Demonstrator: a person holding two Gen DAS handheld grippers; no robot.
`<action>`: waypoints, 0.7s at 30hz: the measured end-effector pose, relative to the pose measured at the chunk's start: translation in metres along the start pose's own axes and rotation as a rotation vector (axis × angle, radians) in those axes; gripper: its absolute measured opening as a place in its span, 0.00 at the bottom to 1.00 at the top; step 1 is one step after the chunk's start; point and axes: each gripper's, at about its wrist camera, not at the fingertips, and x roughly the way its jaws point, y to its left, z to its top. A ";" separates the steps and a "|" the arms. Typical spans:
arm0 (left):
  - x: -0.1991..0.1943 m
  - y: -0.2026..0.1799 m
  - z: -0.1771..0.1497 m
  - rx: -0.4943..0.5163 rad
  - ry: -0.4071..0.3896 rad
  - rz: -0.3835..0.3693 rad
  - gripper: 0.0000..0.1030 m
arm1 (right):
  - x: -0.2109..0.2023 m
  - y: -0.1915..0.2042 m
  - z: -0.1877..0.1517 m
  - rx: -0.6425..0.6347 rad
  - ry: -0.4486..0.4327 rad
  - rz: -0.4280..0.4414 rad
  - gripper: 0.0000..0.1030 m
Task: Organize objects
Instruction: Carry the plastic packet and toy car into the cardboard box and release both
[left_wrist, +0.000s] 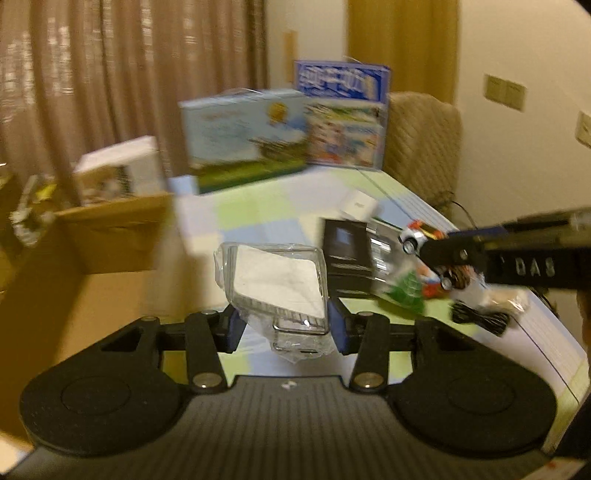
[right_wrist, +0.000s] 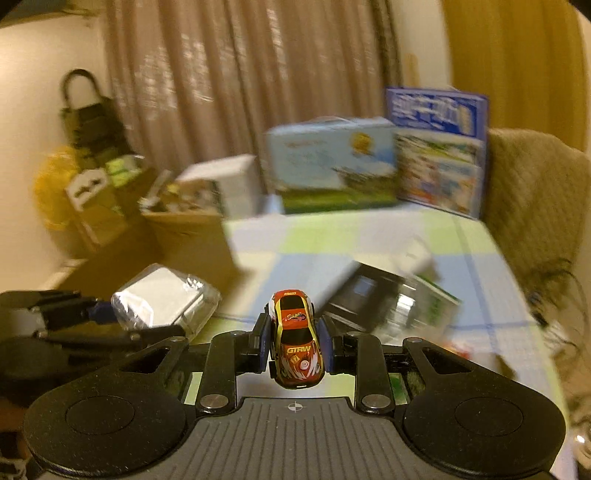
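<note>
Dim warm indoor light, heavy motion blur, fisheye warp w/ dark corners.

Checked table (left_wrist: 258, 206), picture boxes (left_wrist: 243, 136), black box (left_wrist: 347, 258), cable (left_wrist: 480, 317)

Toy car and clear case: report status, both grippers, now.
Right gripper shut on toy car, off the table. Left gripper shut on clear plastic case, lifted. Cardboard box open at left; nothing in the way.

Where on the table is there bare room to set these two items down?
Bare cloth lies mid-table, between the cardboard box, the picture boxes behind, and the black box. The right near side, with cable and toys, is crowded.
</note>
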 end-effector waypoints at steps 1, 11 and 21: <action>-0.009 0.014 0.002 -0.009 -0.003 0.024 0.40 | 0.002 0.012 0.003 -0.005 -0.006 0.032 0.23; -0.070 0.128 -0.012 -0.091 0.018 0.215 0.40 | 0.049 0.138 0.014 -0.115 0.021 0.273 0.23; -0.082 0.175 -0.037 -0.139 0.046 0.237 0.40 | 0.089 0.173 0.008 -0.077 0.095 0.312 0.24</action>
